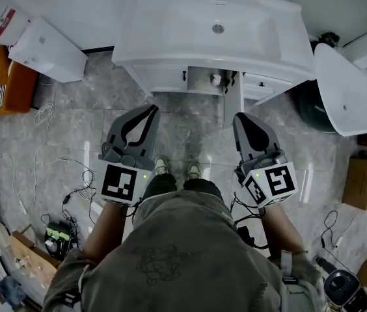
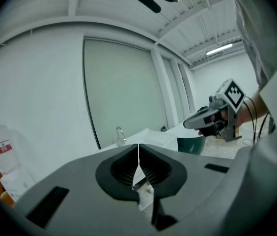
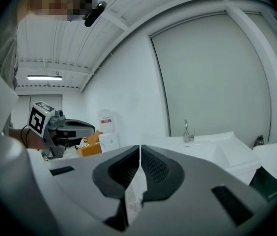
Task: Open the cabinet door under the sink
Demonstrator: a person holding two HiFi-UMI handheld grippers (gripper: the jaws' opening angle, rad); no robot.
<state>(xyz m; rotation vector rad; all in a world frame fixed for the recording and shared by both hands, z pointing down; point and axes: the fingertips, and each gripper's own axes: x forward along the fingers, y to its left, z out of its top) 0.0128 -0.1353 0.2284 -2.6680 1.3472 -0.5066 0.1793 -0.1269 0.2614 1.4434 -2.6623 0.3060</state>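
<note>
On floor [image 1: 79,125] near sink [image 1: 170,25]: cables [image 1: 43,112], dark bin [image 1: 310,107]; cabinet door [image 1: 233,101] ajar

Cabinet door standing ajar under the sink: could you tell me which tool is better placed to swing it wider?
Probably right: the right tool points just beside the cabinet door; the left tool is farther away. Both are shut.
</note>
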